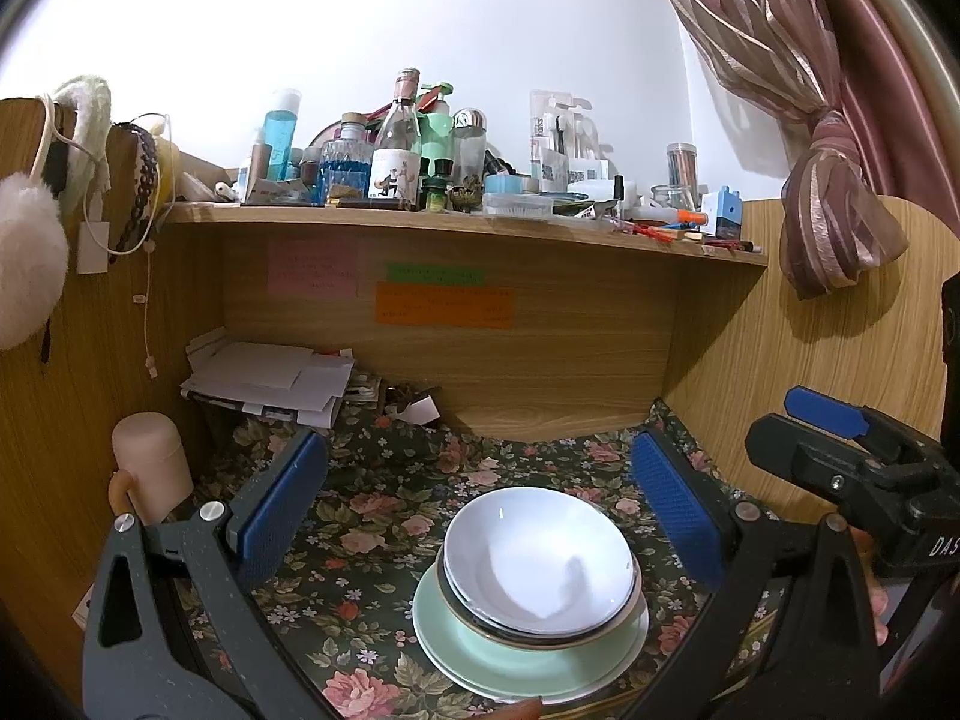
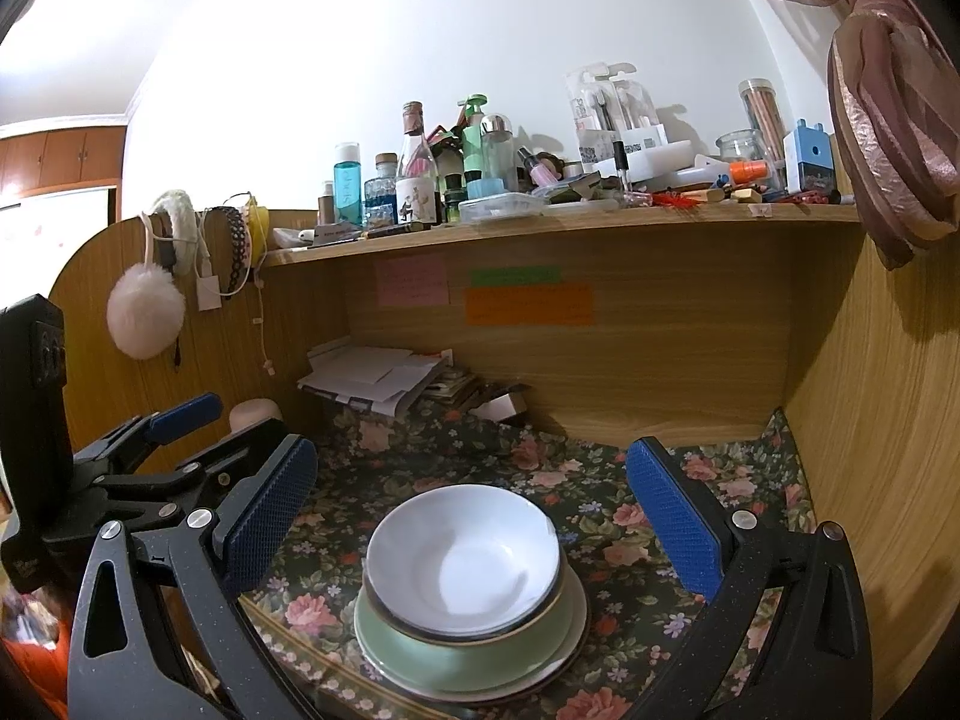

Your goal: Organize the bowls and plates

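Wooden walls box the floral tablecloth at back and both sides, leaving bare cloth around the stack near the front edge: a white bowl nested on darker-rimmed bowls atop a green plate; left gripper and right gripper hover, jaws spread, empty

White letters "DAS" stand on the black body of the right tongs, cut off by the frame's three o'clock edge in the left wrist view. The pink sticky note, green note and orange note carry writing too blurred to read.
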A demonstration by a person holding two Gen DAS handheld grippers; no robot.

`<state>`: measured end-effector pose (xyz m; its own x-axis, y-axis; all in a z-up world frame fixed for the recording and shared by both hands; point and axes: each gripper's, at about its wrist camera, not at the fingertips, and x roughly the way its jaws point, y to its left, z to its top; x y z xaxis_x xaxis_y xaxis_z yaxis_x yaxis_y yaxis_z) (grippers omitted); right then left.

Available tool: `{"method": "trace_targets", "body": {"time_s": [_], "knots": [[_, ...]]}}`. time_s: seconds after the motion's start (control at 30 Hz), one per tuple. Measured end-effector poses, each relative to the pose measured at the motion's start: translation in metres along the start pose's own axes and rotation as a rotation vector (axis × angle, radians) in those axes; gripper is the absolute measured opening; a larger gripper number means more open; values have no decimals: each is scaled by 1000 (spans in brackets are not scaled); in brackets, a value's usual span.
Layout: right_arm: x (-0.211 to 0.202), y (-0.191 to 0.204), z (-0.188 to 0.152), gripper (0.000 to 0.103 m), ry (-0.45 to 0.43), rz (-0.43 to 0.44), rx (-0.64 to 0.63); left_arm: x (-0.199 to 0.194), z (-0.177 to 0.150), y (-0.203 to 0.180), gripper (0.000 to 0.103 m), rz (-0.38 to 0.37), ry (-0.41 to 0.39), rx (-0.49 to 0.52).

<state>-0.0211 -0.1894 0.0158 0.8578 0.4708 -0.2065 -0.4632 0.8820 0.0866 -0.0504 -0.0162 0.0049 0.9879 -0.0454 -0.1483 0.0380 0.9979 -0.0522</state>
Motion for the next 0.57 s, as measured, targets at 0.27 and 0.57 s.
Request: {"method": "trace_targets", "body": {"time_s": [0.27, 0.57], "knots": [[1, 2, -2, 103, 1, -3, 3, 4, -1, -2, 103, 1, 9, 8], [2, 3, -4, 103, 2, -2, 10, 3, -2, -4, 103, -1, -2, 9]]}}
